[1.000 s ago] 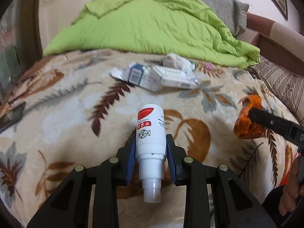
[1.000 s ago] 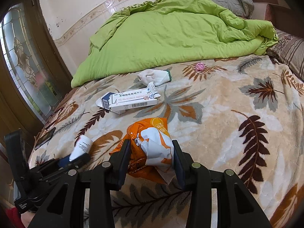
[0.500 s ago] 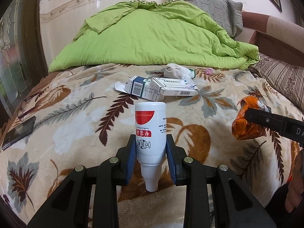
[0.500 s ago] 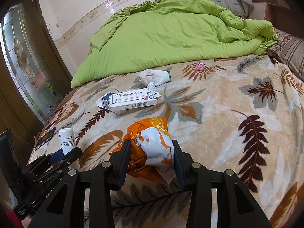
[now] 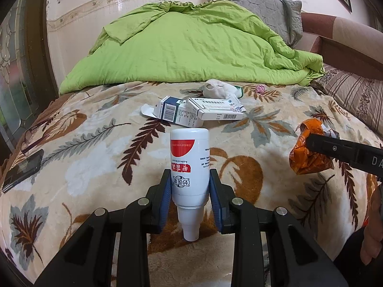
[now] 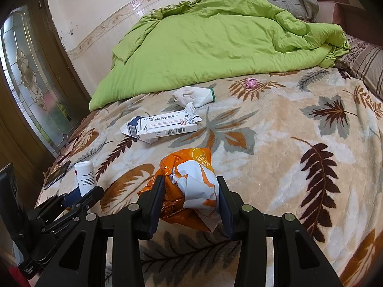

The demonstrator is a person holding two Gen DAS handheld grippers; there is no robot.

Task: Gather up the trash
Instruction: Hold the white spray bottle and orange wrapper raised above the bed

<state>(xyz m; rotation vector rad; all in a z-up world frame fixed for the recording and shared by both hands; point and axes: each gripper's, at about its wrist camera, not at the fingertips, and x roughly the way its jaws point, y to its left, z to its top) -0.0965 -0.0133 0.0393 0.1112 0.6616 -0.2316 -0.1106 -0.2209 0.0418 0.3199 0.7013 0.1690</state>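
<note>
My left gripper (image 5: 190,181) is shut on a white bottle (image 5: 189,165) with a red label, held upside down above the leaf-patterned blanket (image 5: 95,143). The same bottle (image 6: 85,178) and left gripper (image 6: 83,195) show at the lower left of the right wrist view. My right gripper (image 6: 190,192) is shut on a crumpled orange and white wrapper (image 6: 189,186), which also shows at the right edge of the left wrist view as an orange wrapper (image 5: 308,157). Two white and blue medicine boxes (image 5: 196,111) lie further back on the bed, with a crumpled white glove (image 5: 219,88) behind them.
A small pink wad (image 6: 250,83) lies near the green duvet (image 6: 215,43) piled at the back. A dark phone (image 5: 22,169) rests at the bed's left edge. Striped pillows (image 5: 356,98) sit at the right. A glazed wooden door (image 6: 31,83) stands left. A hand (image 5: 373,227) shows lower right.
The left gripper tipped up with the bottle, so the bottle now stands more upright and the view reaches higher up the wall. The right gripper and wrapper have not moved.
</note>
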